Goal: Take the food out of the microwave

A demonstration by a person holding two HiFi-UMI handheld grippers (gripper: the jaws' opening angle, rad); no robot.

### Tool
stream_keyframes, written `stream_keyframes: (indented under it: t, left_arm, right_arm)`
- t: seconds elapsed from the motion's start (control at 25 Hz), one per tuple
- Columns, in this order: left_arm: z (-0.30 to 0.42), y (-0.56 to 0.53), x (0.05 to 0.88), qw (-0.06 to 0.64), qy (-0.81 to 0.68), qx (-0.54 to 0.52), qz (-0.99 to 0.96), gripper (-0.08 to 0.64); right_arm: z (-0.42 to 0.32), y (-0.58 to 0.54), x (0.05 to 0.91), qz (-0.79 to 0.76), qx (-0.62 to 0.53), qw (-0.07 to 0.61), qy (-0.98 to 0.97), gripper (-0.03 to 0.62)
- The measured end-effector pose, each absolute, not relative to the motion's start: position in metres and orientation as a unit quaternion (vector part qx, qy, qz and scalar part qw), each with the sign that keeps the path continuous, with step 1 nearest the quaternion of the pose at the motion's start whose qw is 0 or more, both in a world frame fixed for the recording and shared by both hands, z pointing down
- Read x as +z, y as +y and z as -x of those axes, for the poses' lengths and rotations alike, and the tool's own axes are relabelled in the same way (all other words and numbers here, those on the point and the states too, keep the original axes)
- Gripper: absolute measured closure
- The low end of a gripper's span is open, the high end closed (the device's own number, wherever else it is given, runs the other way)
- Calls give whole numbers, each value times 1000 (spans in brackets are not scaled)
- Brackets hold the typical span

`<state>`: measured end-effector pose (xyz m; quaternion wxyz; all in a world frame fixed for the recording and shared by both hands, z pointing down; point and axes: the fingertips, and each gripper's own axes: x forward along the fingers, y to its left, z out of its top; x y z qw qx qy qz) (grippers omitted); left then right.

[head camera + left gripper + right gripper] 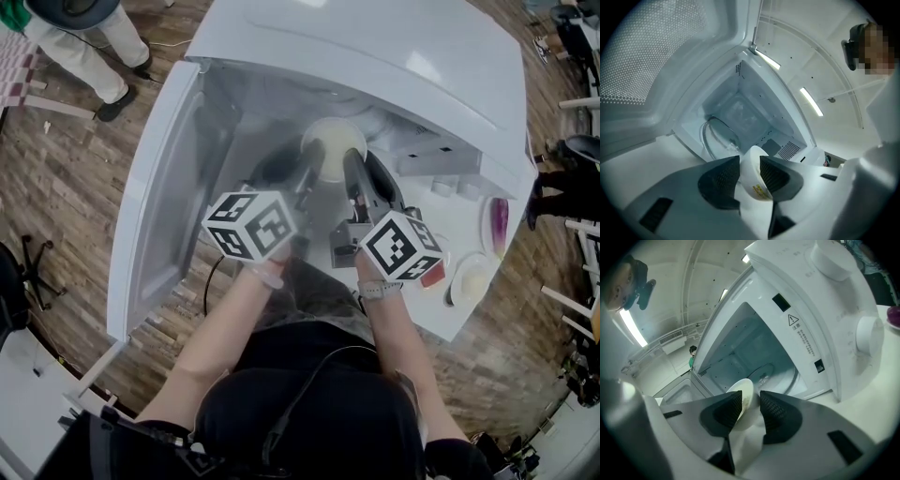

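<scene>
White bowl (333, 142) of food sits at the microwave (375, 56) mouth, just on the far side of both tongs. Left gripper (750, 164) clamps its left rim and right gripper (751, 399) its right rim, neither nearer. Judgement: pull straight toward the near side, kept level.

Seen from the head, the microwave (394, 66) roof hides most of its cavity. The left gripper (298, 167) and right gripper (367, 173) cover the sides of the bowl (334, 142), and its contents cannot be told. The bowl's label (761, 191) is too small to read. A red thing (433, 274) near the front right corner of the bench (441, 314) is half hidden. A person (89, 47) is cut off by the top edge.
</scene>
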<state>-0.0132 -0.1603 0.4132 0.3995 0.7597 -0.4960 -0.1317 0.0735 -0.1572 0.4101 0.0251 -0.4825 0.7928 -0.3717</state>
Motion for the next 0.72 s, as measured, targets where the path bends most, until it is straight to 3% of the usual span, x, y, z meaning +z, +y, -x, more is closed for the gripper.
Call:
stream_keyframes:
  t: [0.72]
  left_arm:
    - [-6, -122, 433, 429, -478, -124, -756, 419]
  right_arm:
    - [-93, -115, 429, 498, -388, 11, 776, 459]
